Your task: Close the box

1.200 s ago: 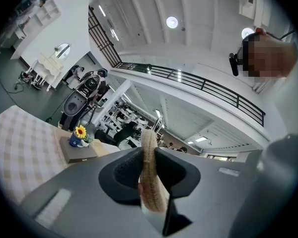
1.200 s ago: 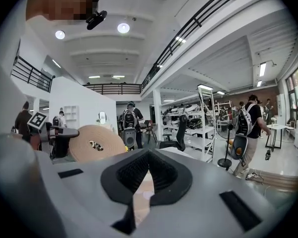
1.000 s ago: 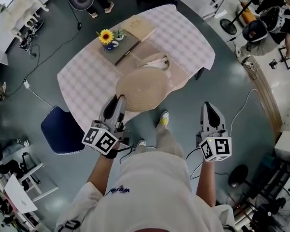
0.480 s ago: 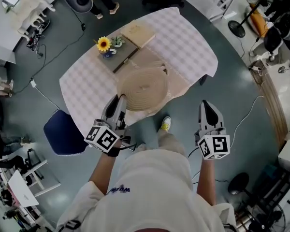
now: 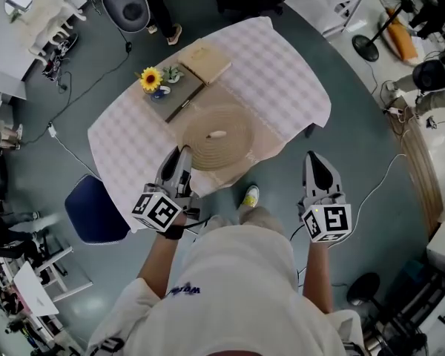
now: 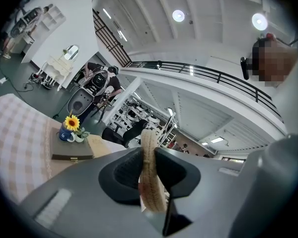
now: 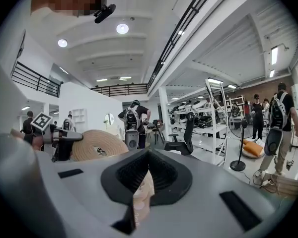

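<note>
Left claw (image 5: 181, 156) grips the woven lid (image 5: 219, 136) by its rim, lid ahead over the bench (image 5: 282, 58); right claw (image 5: 314, 162) closed, well apart from it.

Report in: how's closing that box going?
Left gripper clamps rim of lid; right gripper shut, empty. Lid hides box, seating unclear. Nothing in the way.

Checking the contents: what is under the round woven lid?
Only a tan mat shows around the round woven lid; whatever lies beneath it is covered and cannot be seen.
</note>
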`<act>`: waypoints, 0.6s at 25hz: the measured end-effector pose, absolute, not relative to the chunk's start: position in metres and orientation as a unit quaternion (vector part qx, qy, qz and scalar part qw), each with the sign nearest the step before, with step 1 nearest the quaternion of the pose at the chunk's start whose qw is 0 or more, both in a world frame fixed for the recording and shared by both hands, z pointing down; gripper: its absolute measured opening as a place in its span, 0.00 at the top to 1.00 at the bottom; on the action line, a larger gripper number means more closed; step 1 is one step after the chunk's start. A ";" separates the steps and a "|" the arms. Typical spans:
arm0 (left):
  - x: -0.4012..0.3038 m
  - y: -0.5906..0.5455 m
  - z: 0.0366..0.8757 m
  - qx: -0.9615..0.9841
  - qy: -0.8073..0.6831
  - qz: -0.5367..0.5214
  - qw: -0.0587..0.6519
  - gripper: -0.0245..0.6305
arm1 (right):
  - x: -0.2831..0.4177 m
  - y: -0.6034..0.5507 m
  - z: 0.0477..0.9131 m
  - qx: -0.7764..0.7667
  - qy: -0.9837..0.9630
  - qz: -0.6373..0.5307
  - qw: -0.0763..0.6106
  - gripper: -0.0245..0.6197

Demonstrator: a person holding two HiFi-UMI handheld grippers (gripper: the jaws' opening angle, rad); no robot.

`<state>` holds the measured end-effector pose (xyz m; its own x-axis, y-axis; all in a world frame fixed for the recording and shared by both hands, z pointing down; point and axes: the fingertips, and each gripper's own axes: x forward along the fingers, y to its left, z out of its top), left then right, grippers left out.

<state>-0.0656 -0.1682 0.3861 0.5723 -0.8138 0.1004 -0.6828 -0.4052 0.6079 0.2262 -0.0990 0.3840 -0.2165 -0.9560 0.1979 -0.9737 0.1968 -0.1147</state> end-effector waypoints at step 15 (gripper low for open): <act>-0.065 -0.202 0.431 0.796 -0.493 -0.105 0.334 0.85 | 0.219 -0.141 0.418 0.584 -0.798 0.118 0.086 0.96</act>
<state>-0.0647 -0.2015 0.4312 0.4916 -0.8556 0.1623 -0.7150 -0.2901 0.6361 0.2193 -0.1408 0.4179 -0.3027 -0.9125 0.2752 -0.9531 0.2893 -0.0890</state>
